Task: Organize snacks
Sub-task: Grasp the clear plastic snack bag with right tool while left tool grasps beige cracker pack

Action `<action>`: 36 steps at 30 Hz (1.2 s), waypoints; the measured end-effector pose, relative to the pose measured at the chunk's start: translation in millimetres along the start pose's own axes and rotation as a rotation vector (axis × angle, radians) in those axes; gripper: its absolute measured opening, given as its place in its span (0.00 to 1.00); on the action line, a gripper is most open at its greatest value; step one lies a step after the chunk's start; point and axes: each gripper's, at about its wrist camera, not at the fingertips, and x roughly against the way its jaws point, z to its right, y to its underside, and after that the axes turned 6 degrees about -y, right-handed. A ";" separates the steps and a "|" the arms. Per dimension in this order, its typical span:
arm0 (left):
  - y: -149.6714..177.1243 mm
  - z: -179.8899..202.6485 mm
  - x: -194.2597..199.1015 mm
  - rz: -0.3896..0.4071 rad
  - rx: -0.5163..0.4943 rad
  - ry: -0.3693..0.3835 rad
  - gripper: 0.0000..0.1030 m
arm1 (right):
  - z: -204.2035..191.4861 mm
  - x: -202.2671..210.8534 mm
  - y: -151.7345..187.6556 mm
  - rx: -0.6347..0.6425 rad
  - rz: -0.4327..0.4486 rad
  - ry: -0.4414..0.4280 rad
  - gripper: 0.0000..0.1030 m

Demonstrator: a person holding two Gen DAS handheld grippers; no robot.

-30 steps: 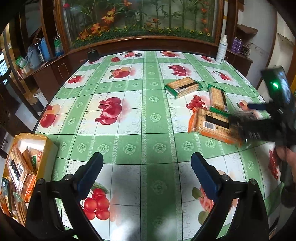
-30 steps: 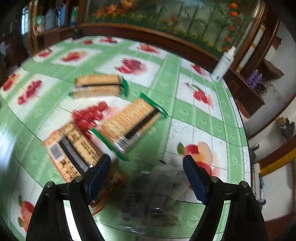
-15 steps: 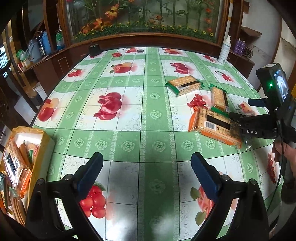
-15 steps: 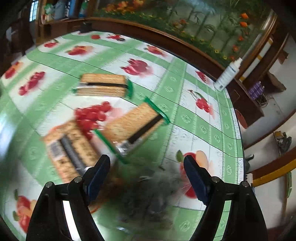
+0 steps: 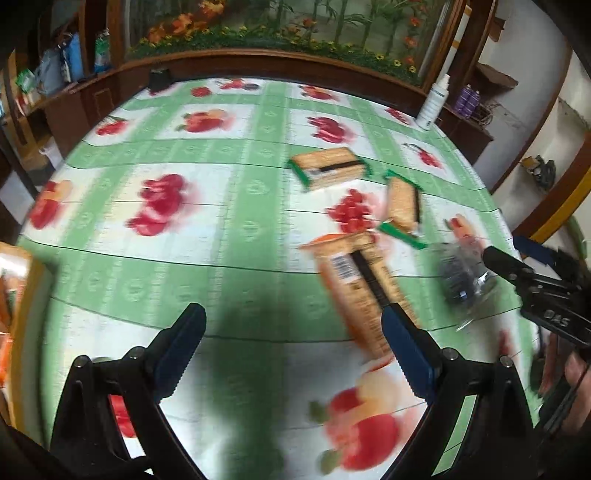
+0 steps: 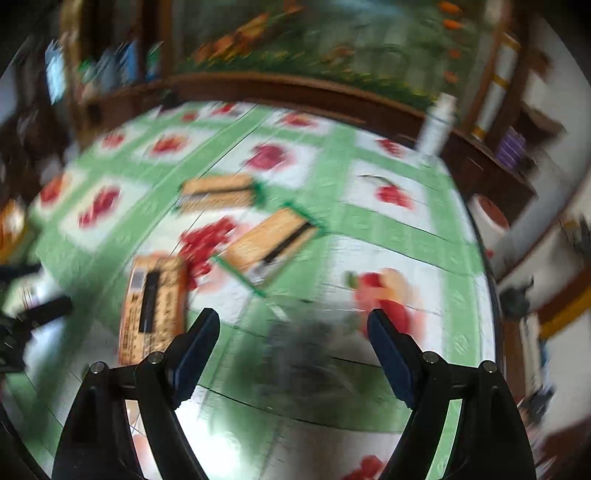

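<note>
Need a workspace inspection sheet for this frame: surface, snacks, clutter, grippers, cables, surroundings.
Surface: table under a green-and-white fruit-print cloth, motion-blurred.
Job's things: two green-edged cracker packs, one orange cracker pack and a clear bag of dark snacks lie on the cloth; orange box at the left edge.
Clutter: white spray bottle and a small black object at the far edge.
Grippers: left gripper open, empty; right gripper jaws opening, the clear bag below them, blurred.
Cables: nothing seen.
Surroundings: wooden ledge, floral panel, shelves with bottles.
</note>
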 end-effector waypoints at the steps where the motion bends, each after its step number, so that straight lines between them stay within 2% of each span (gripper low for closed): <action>1: -2.6 6.7 -4.2 -0.008 0.011 0.017 0.93 | 11.9 3.1 -0.3 -0.049 0.013 -0.012 0.81; 5: -9.9 31.4 -21.2 -0.035 0.034 0.034 0.93 | 41.5 4.4 11.6 -0.213 0.012 -0.042 0.81; 9: -15.3 49.8 -39.3 -0.054 0.041 0.015 0.93 | 46.9 -2.1 21.8 -0.294 0.016 -0.094 0.82; 11: -15.3 53.6 -48.5 -0.082 0.050 0.016 0.93 | 40.7 -9.7 22.5 -0.270 0.005 -0.111 0.82; 14: -12.1 54.4 -63.8 -0.126 0.048 -0.013 0.94 | 28.0 -27.0 18.9 -0.202 -0.056 -0.116 0.82; 15: -11.8 55.9 -63.0 -0.104 0.036 -0.031 0.95 | 27.1 -31.2 18.1 -0.190 -0.070 -0.113 0.82; 17: -11.3 57.4 -65.5 -0.110 0.021 -0.047 0.96 | 29.3 -41.7 14.3 -0.187 -0.086 -0.123 0.82; 20: -10.4 57.4 -68.1 -0.099 -0.028 -0.070 0.96 | 32.6 -59.1 14.7 -0.199 -0.113 -0.169 0.81; 21: -9.6 56.9 -68.1 -0.087 -0.050 -0.064 0.95 | 32.1 -61.7 17.1 -0.199 -0.111 -0.179 0.78; 22: -8.5 54.7 -67.2 -0.075 -0.069 -0.059 0.92 | 30.3 -62.5 19.9 -0.196 -0.108 -0.182 0.63; 23: -8.9 53.2 -66.7 -0.069 -0.081 -0.056 0.88 | 26.3 -62.0 23.2 -0.172 -0.096 -0.167 0.60; 24: -8.8 52.0 -64.2 -0.058 -0.094 -0.057 0.72 | 23.6 -60.1 25.0 -0.152 -0.085 -0.153 0.58; 25: -9.2 50.8 -62.3 -0.048 -0.105 -0.062 0.64 | 23.1 -57.8 26.5 -0.157 -0.078 -0.161 0.54; 27: -9.3 46.2 -60.8 -0.053 -0.111 -0.041 0.62 | 23.9 -50.2 27.5 -0.167 -0.050 -0.184 0.49; 30: -2.2 41.9 -55.1 -0.053 -0.149 -0.018 0.59 | 15.1 -43.4 28.6 -0.131 -0.034 -0.152 0.48; 36: 15.9 20.8 -39.4 -0.050 -0.147 -0.025 0.59 | -7.6 -31.0 40.9 -0.113 -0.008 -0.208 0.48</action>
